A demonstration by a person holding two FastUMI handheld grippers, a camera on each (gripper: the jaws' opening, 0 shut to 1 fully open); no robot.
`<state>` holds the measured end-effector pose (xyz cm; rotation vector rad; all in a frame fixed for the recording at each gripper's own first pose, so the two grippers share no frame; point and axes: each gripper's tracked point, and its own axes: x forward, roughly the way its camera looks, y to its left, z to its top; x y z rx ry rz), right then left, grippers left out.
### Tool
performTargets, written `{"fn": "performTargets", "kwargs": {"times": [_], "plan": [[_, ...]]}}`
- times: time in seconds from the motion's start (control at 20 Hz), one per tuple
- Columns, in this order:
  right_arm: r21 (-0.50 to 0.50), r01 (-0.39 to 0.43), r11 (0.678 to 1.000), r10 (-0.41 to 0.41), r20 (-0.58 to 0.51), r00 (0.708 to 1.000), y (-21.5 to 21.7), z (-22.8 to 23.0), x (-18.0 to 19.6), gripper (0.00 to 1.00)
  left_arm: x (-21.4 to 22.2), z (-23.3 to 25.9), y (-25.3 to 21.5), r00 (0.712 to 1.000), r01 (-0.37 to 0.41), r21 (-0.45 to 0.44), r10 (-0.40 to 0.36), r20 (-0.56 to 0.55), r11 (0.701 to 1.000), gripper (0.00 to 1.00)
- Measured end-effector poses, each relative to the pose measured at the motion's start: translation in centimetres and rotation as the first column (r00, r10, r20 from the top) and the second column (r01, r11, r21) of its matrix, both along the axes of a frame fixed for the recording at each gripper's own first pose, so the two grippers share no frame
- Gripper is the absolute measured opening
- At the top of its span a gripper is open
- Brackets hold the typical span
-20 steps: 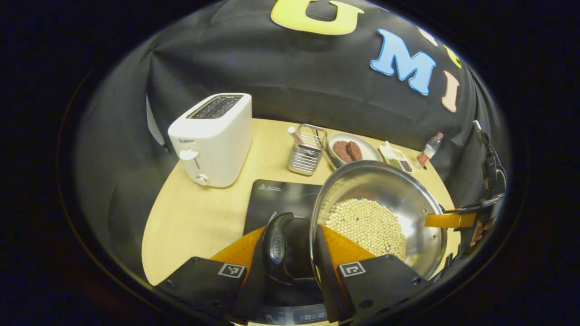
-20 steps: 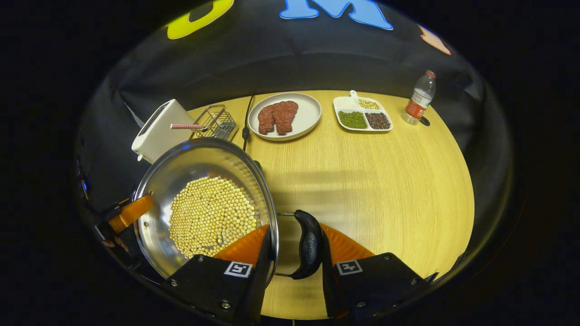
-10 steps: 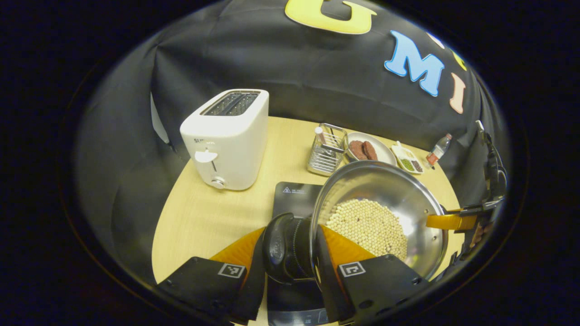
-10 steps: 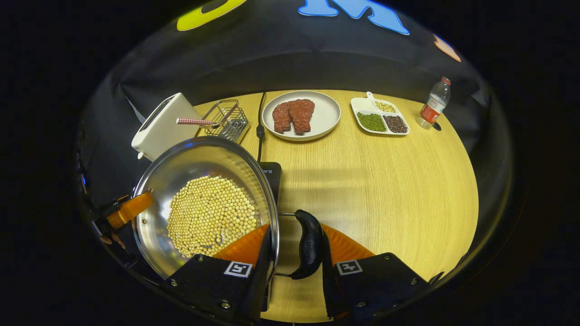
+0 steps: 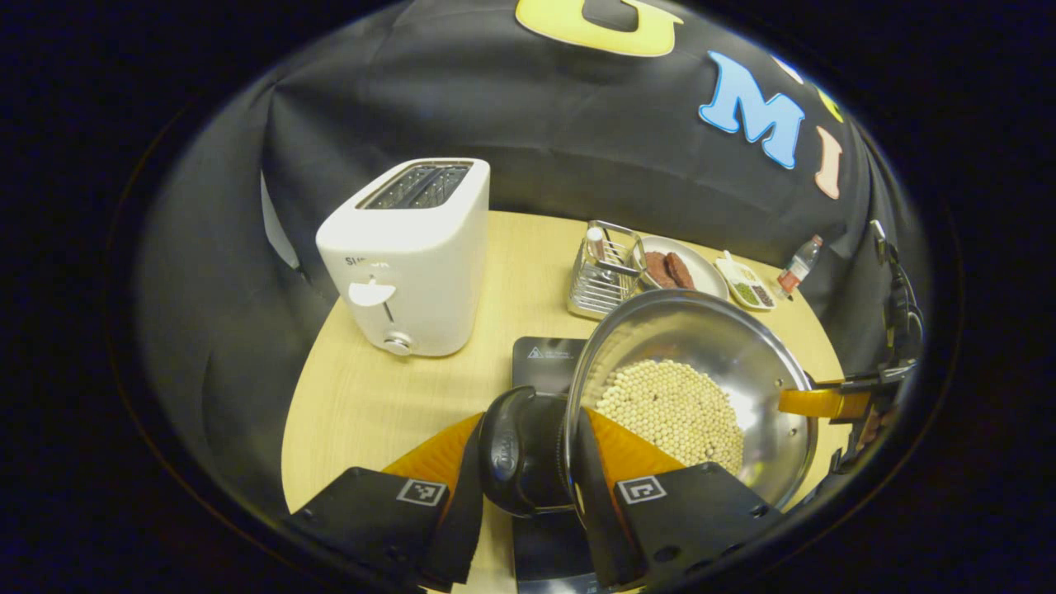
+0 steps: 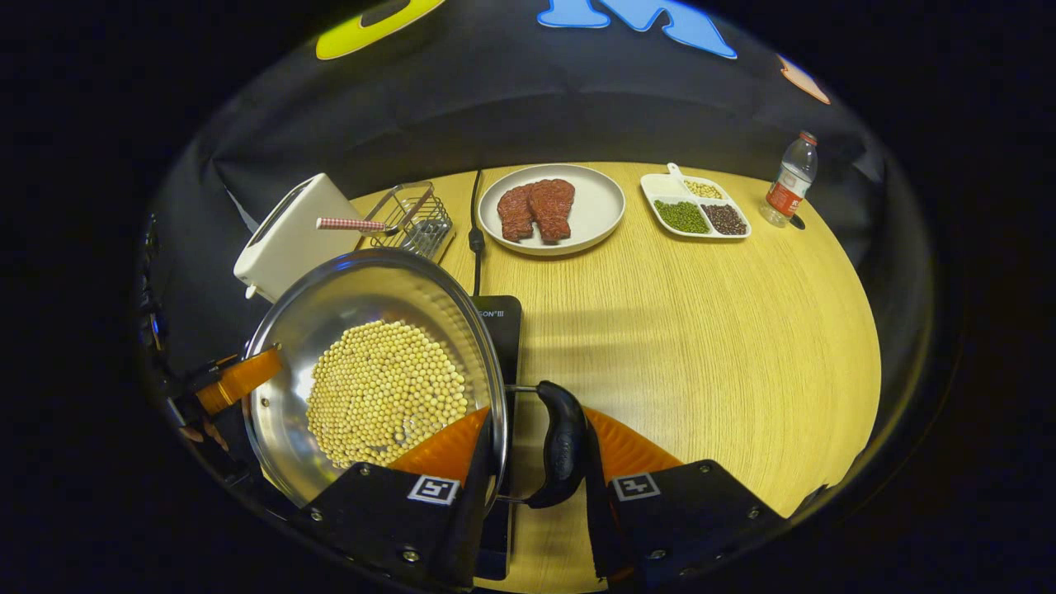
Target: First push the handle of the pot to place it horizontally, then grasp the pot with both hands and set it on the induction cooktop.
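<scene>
In the left gripper view, your left claw (image 5: 528, 450) is pinching the shiny steel pot of pale round beans (image 5: 689, 396) at its near side: one orange finger lies inside the bowl against the wall, the other presses the black side handle (image 5: 505, 452) from outside. The pot sits just ahead and to the right of the claw, over the black flat induction cooktop (image 5: 549, 367), whether resting on it or above it you cannot tell. A white two-slot toaster (image 5: 408, 256) stands ahead to the left on the round wooden tabletop (image 5: 371, 404). In the right gripper view, your right claw (image 6: 536, 450) clamps the pot's (image 6: 371, 371) opposite rim and black handle (image 6: 563, 441) the same way, the pot lying ahead-left and the cooktop's (image 6: 503, 318) edge showing beside it. A white plate with two brown meat pieces (image 6: 551, 208) lies far ahead.
</scene>
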<state>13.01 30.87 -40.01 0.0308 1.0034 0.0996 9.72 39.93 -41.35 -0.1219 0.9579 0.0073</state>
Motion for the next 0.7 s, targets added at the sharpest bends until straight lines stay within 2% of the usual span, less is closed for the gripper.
{"fn": "performTargets", "kwargs": {"times": [0.05,0.1,0.15,0.25,0.3,0.45,0.65,0.7], "plan": [[0.018,-0.01,1.0,0.009,0.013,1.0,0.2,0.1,0.1,0.47,-0.2,-0.4,0.3,1.0,-0.01,0.0,0.01,-0.005,1.0,0.65],[0.035,-0.035,0.999,0.034,0.035,0.999,0.4,0.6,0.4,0.53,-0.6,0.0,0.8,1.0,-0.01,0.012,0.01,0.002,1.0,0.68],[0.022,-0.051,0.998,0.05,0.027,0.998,-0.1,0.5,0.1,0.53,-0.6,0.2,1.4,1.0,-0.022,0.022,0.022,0.018,1.0,0.71],[0.029,-0.059,0.998,0.058,0.041,0.997,-1.3,0.7,-0.2,0.65,-0.8,1.4,1.8,0.997,-0.054,0.007,0.054,0.06,0.999,0.94],[0.044,-0.064,0.997,0.061,0.058,0.996,-1.5,1.2,-0.6,0.82,-1.1,2.3,2.0,0.993,-0.076,0.006,0.075,0.085,0.997,0.98],[0.045,-0.094,0.995,0.086,0.169,0.982,-2.9,4.1,-1.1,0.95,-1.8,5.6,2.6,0.978,-0.134,0.065,0.121,0.172,0.989,0.96],[0.048,-0.125,0.991,0.1,0.355,0.93,-5.3,9.9,-0.8,0.96,-2.4,11.3,-0.7,0.941,-0.19,0.071,0.162,0.296,0.979,0.96],[0.052,-0.129,0.99,0.097,0.407,0.908,-6.2,11.9,-0.7,0.96,-2.7,13.2,-2.3,0.929,-0.199,0.058,0.169,0.33,0.978,0.96]]}}
